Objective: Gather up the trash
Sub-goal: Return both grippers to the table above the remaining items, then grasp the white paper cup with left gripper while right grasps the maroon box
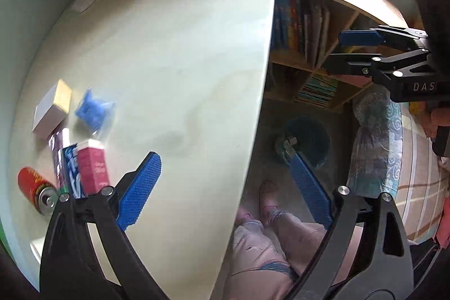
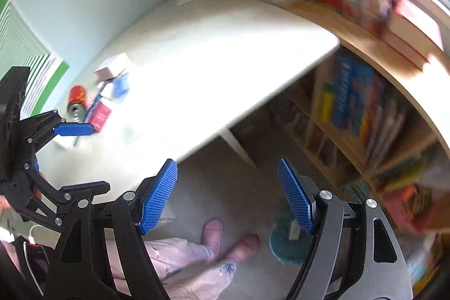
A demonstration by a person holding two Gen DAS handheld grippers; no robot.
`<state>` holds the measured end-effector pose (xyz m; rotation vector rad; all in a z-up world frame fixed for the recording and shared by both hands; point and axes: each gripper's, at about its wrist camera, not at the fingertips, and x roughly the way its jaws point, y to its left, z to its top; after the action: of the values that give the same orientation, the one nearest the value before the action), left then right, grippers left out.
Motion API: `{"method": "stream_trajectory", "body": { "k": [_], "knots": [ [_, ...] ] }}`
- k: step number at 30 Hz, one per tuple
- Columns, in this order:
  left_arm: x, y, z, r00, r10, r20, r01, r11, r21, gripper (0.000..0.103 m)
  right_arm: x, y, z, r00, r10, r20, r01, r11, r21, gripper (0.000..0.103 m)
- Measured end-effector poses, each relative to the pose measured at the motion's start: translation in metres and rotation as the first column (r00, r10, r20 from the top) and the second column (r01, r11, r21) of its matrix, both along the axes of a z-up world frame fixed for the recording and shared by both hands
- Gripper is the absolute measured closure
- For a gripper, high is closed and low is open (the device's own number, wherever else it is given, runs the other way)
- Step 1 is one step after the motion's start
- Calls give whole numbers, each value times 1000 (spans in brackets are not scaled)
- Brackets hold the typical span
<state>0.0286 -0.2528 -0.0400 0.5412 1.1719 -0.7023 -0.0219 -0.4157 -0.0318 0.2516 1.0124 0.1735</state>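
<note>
Both the left gripper (image 1: pixel 225 187) and right gripper (image 2: pixel 227 196) hang spread and empty above the table edge (image 1: pixel 253 131), while beyond the left one the red can (image 1: pixel 36 187), likely light, stiff and slick, suits a mid-body pinch.

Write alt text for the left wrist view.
The open, empty left gripper hangs above the edge of a pale table, where a red can, cartons and a blue wrapper cluster at left. Beyond the edge, a teal bin stands on the floor, and the right gripper enters at right.
</note>
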Motion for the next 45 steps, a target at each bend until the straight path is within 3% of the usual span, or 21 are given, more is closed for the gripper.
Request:
{"method": "stream_trajectory", "body": {
  "k": [4, 8, 14, 21, 33, 37, 41, 45],
  "knots": [
    [10, 54, 5, 991, 136, 8, -136, 991, -4, 12, 32, 48, 10, 990, 142, 19, -142, 990, -18, 28],
    [17, 103, 7, 966, 259, 11, -259, 966, -15, 12, 54, 96, 16, 962, 273, 16, -272, 962, -33, 28],
    [15, 161, 9, 914, 406, 21, -406, 914, -18, 12, 71, 153, 19, 912, 409, 10, -409, 912, -34, 28],
    [10, 222, 4, 836, 549, 6, -549, 836, -22, 12, 91, 200, 15, 866, 500, -22, -500, 866, -24, 28],
    [22, 289, 3, 750, 661, 28, -661, 750, -12, 12, 116, 246, 4, 809, 585, -61, -588, 808, -46, 28],
    [34, 308, 2, 725, 688, 30, -688, 725, -14, 10, 125, 259, -1, 790, 608, -72, -612, 788, -62, 18],
    [49, 325, -3, 707, 707, 26, -707, 707, -19, 9, 134, 268, -8, 781, 617, -95, -624, 778, -80, 17],
    [64, 334, -10, 704, 710, 12, -710, 704, -19, 9, 144, 278, -19, 768, 627, -130, -639, 764, -91, 17]
  ]
}}
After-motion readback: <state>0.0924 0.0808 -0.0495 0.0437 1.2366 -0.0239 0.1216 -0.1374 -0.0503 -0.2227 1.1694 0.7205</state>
